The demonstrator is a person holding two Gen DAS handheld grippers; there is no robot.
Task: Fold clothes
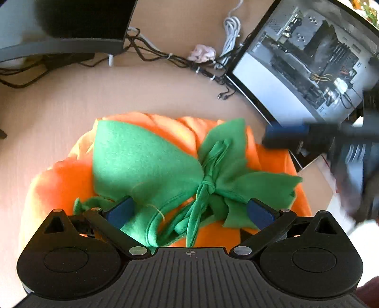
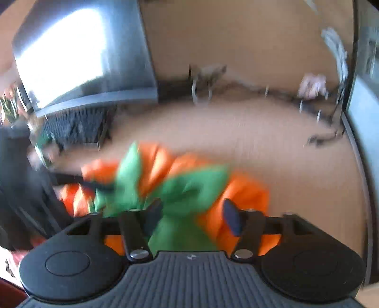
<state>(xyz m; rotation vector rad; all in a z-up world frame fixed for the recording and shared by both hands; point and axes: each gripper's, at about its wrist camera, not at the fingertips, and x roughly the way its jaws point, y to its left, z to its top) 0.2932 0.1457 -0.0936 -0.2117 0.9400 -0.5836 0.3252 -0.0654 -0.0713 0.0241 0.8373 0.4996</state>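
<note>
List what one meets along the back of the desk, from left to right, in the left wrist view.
Dark monitor → black cables → crumpled pale tissue → coiled white cable → open computer case.

Count from my two wrist cameras

I count one orange garment (image 1: 56,184) with one green leafy collar piece (image 1: 142,161), two claws, left claw (image 1: 189,210) and right claw (image 2: 191,216), two monitors, one dark screen (image 1: 78,21) upper left and one lit screen (image 1: 300,54) upper right, one white cable bundle (image 1: 231,33), one pinkish crumpled wad (image 1: 202,52), one worktop (image 1: 59,101).
</note>
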